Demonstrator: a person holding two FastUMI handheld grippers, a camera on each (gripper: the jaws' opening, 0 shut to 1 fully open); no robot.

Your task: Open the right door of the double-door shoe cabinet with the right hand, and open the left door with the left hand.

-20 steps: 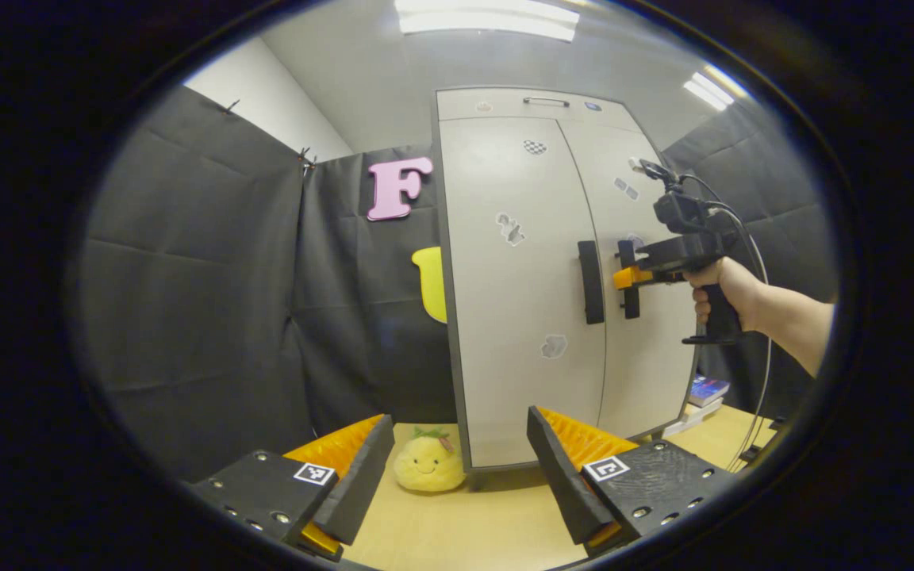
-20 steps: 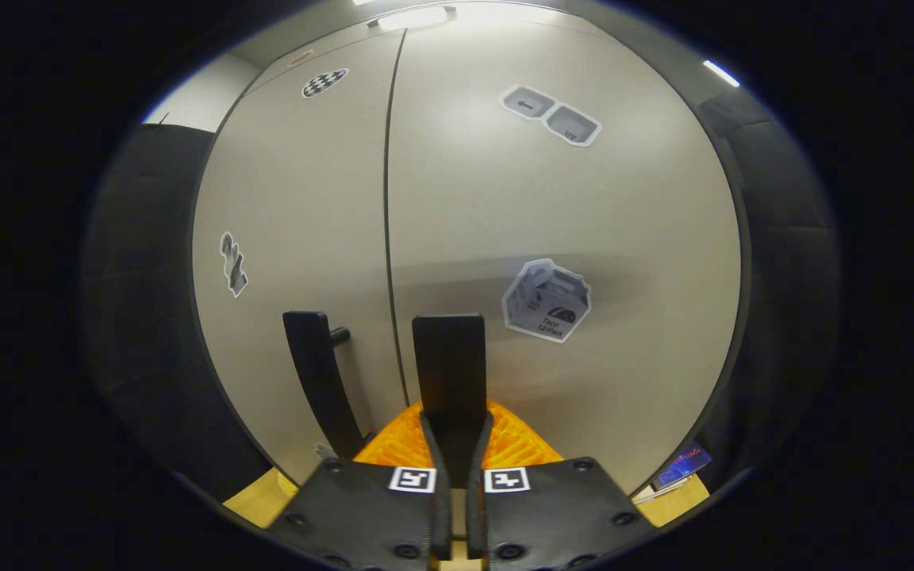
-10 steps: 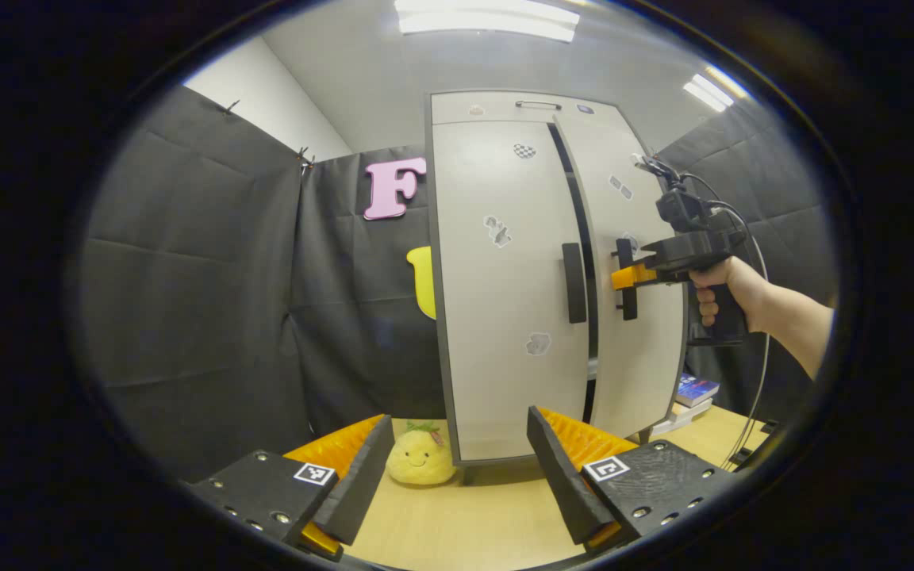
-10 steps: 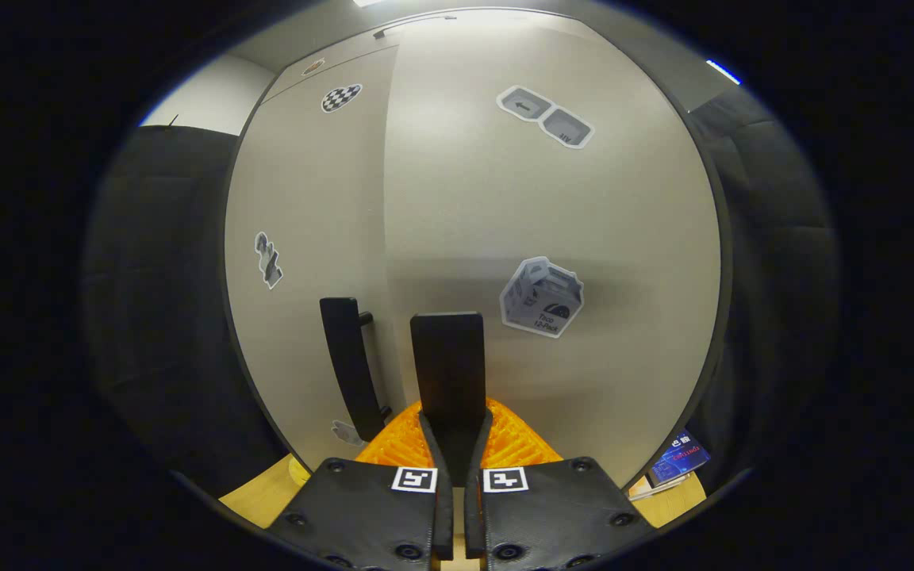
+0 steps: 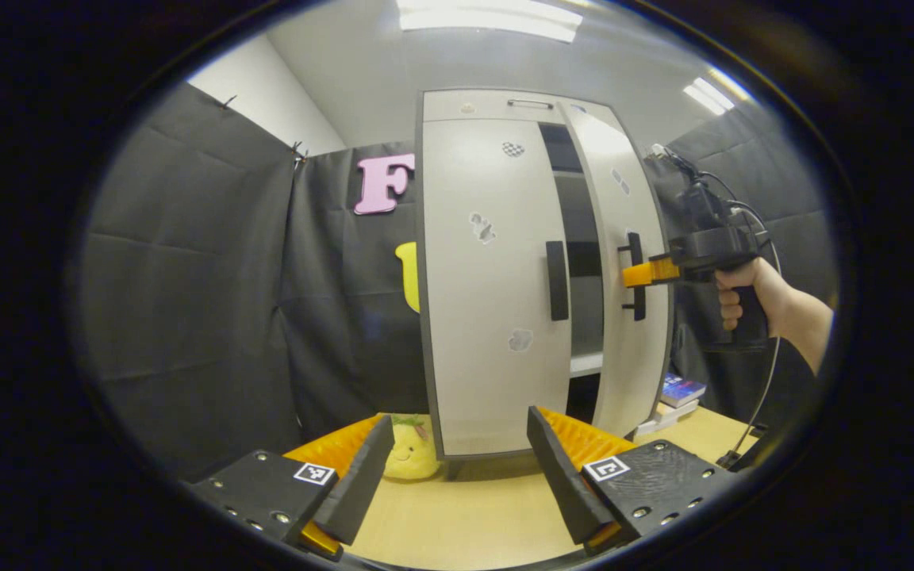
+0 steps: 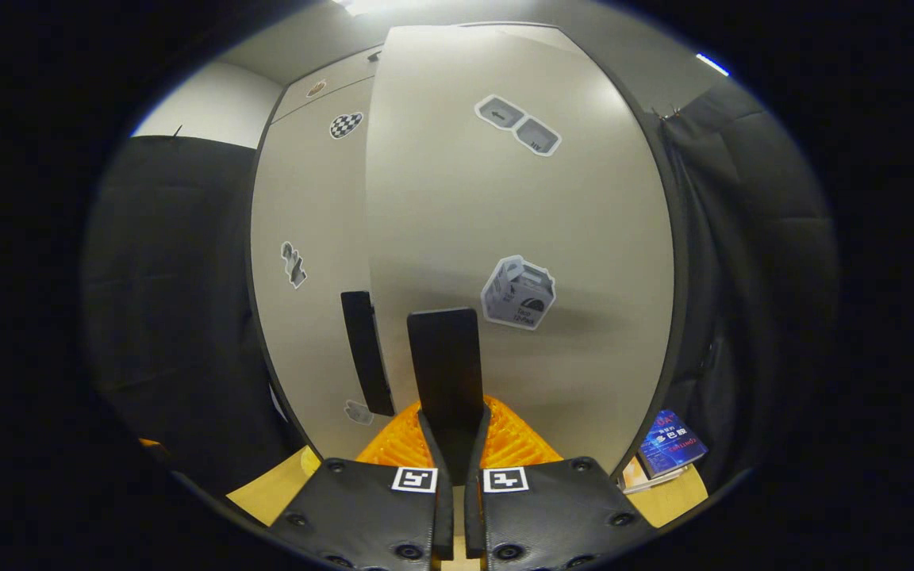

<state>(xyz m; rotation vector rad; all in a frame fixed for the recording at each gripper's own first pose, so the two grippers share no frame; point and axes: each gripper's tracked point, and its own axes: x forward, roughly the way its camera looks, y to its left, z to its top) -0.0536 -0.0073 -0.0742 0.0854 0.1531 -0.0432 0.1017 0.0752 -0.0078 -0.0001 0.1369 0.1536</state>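
Observation:
The pale double-door shoe cabinet [image 5: 489,238] stands on a wooden table. Its left door [image 5: 497,301] is closed, with a dark vertical handle [image 5: 556,280]. The right door [image 5: 631,357] stands partly swung out, and a dark gap with a shelf [image 5: 584,363] shows between the doors. In the right gripper view my right gripper [image 6: 455,424] is shut on the right door's handle [image 6: 445,357]. The left gripper view shows that same right gripper [image 5: 633,274] held by a hand [image 5: 746,289] at the handle. My left gripper [image 5: 457,448] hangs open in front of the cabinet's base, holding nothing.
A yellow plush toy [image 5: 408,452] sits on the table [image 5: 465,523] at the cabinet's left foot, partly behind my left finger. Books [image 5: 677,394] are stacked beside the cabinet's right side, with the top book [image 6: 671,450] close by. A cable [image 5: 766,373] trails from the right gripper.
The right door has gone from closed to partly open, pulled outward by the right gripper on its handle. The left gripper has stayed open, its view drifting slightly.

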